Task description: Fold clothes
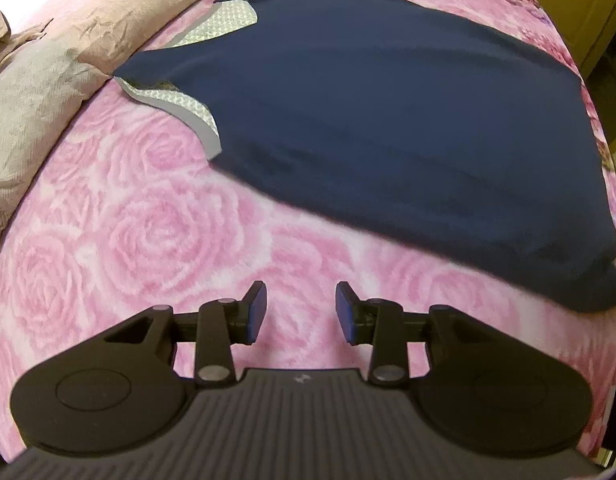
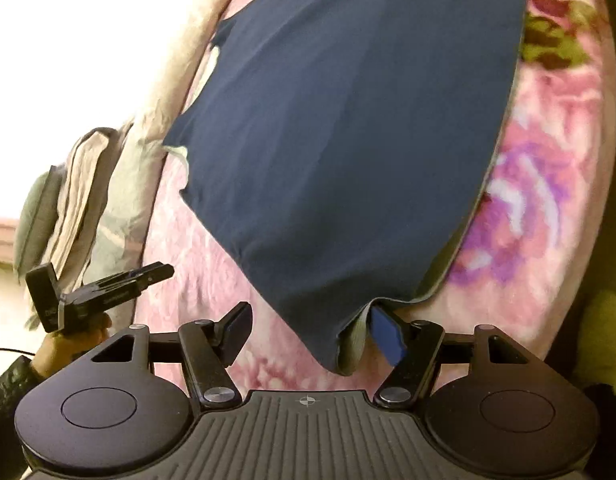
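Observation:
A navy shirt [image 1: 388,120] lies flat on the pink rose blanket [image 1: 127,240]; pale patterned cloth shows at its two sleeve ends [image 1: 219,26]. My left gripper [image 1: 301,312] hovers open over bare blanket, just short of the shirt's near edge, with nothing between its fingers. The right wrist view shows the same shirt [image 2: 348,140] with one corner [image 2: 340,340] hanging between the jaws of my right gripper [image 2: 314,334]. Those jaws stand wide: the right pad [image 2: 388,338] is at the corner's edge, and the left pad [image 2: 239,330] is apart from it. The left gripper [image 2: 147,276] appears at left, held by a hand [image 2: 67,340].
A crumpled beige-pink quilt [image 1: 47,80] is bunched along the blanket's left side, with folded bedding [image 2: 79,200] beside it. The bed's edge curves down at the right [image 1: 612,160], and wooden furniture [image 1: 568,0] stands beyond it. Bright light fills the upper left of the right wrist view.

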Motion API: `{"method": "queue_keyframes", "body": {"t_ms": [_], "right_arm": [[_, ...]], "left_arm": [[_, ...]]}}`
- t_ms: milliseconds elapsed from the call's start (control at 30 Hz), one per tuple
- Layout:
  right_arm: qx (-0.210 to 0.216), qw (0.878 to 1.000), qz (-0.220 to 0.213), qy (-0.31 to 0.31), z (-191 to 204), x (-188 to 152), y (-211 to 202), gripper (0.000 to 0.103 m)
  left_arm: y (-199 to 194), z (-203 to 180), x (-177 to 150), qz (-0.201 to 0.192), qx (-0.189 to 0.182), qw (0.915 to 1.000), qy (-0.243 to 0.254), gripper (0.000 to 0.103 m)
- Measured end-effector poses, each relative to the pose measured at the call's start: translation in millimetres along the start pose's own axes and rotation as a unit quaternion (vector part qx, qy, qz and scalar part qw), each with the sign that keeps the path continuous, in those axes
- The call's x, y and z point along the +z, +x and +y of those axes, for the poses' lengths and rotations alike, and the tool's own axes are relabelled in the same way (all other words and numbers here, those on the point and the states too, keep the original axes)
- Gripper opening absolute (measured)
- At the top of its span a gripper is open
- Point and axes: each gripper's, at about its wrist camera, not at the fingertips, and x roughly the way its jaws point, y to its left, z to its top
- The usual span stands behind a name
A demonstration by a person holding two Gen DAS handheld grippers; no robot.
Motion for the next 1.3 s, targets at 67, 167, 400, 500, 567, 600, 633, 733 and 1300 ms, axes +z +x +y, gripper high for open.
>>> {"method": "queue_keyframes", "body": {"t_ms": [67,167,400,500,567,600,633,733,1300], "right_arm": [[0.011,1.0,0.026,0.003,-0.6,-1.9,5.7,0.069],[0.023,0.998,0.056,-0.005,2.9,-3.7,13.5,0.069],[-0.081,0.996,-0.014,-0.037,4.6,1.0,-12.2,0.069],[-0.084,0.995,-0.042,-0.032,-0.1,5.1,-16.5,0.069],[-0.087,0.994,-0.062,-0.019,-7.1,10.1,-15.6,0.069],[-0.088,0.994,-0.065,-0.015,-10.7,13.0,-13.8,0.069],[-0.088,0.994,-0.068,-0.01,-14.0,15.7,-11.9,0.069],[-0.071,0.995,-0.069,-0.009,-11.2,18.1,-7.9,0.069],[-0.052,0.994,-0.094,-0.015,1.3,19.5,-10.8,0.069]], "left_arm": [[2.4,1.9,5.9,-0.003,0.0,1.0,0.003,0.034],[6.2,2.0,13.7,-0.003,-0.004,1.0,0.008,0.035],[10.3,-7.1,21.7,-0.004,-0.02,0.9993,0.03,0.037],[11.6,-9.3,21.0,-0.003,-0.024,0.9991,0.035,0.037],[12.0,-11.2,20.3,-0.003,-0.026,0.9989,0.039,0.037],[12.3,-12.1,19.8,-0.002,-0.026,0.9988,0.041,0.037],[12.9,-12.8,19.0,0.0,-0.026,0.9987,0.043,0.037],[14.5,-14.1,17.6,0.004,-0.028,0.9985,0.046,0.038],[23.5,-4.6,24.3,0.005,-0.028,0.9984,0.049,0.039]]}}
